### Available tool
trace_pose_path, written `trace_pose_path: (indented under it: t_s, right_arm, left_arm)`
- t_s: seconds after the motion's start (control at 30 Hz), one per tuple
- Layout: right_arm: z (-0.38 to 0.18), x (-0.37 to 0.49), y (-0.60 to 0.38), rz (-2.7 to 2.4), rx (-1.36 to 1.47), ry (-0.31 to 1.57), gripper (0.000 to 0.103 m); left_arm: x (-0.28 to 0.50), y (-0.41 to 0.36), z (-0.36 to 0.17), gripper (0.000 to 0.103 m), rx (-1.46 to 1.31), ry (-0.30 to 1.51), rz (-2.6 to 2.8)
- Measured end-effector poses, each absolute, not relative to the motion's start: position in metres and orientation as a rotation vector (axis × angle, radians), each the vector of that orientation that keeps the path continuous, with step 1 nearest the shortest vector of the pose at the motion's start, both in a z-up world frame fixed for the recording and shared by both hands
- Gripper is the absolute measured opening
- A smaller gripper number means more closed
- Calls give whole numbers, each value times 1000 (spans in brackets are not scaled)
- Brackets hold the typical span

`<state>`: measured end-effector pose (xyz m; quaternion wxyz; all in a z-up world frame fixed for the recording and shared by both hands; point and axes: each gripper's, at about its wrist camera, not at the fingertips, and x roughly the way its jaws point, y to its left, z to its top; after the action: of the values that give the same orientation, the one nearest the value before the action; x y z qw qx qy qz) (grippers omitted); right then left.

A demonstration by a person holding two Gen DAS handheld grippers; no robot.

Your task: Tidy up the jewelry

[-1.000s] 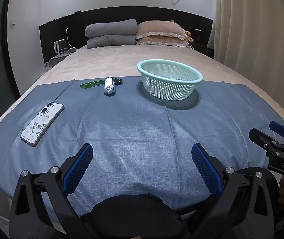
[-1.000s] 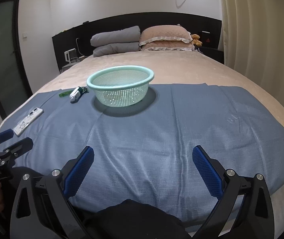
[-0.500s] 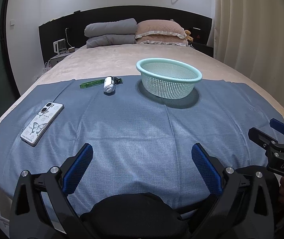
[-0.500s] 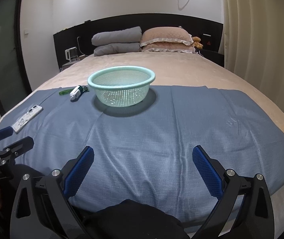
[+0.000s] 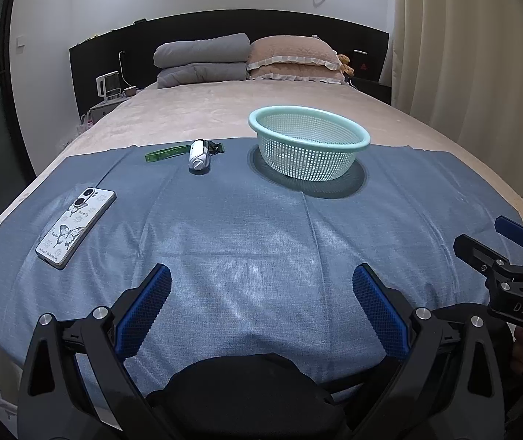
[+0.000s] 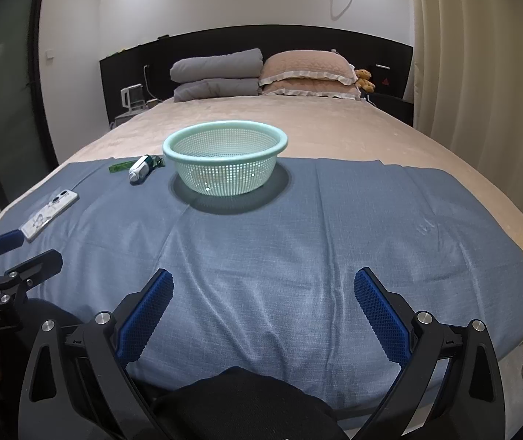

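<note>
A mint-green mesh basket (image 5: 309, 138) stands on the blue cloth (image 5: 261, 242) at the far middle; it also shows in the right wrist view (image 6: 224, 154). Left of it lies a small white device on a green strap (image 5: 199, 155), also in the right wrist view (image 6: 139, 169). A phone in a butterfly case (image 5: 76, 226) lies at the left, also in the right wrist view (image 6: 49, 214). My left gripper (image 5: 261, 308) is open and empty over the cloth's near edge. My right gripper (image 6: 263, 311) is open and empty, beside it to the right.
The cloth covers the foot of a beige bed (image 5: 202, 110). Grey and pink pillows (image 5: 246, 58) lie by the black headboard. A curtain (image 6: 481, 73) hangs at the right. A nightstand with a kettle (image 5: 107, 86) stands at the left.
Both grippers have drawn back and risen slightly, so the basket and objects sit a little farther off. Both stay open. Nothing on the cloth has moved.
</note>
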<state>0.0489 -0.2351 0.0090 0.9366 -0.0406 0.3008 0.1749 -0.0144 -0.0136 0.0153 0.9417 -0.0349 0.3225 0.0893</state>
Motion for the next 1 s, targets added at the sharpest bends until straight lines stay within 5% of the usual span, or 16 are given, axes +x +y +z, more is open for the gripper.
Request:
trace_pose_path:
  t_s: [1.0]
  right_arm:
    - [7,51,-236,371,-85,624,95]
  left_arm:
    - [-16,-18,15,97,-54,655,184]
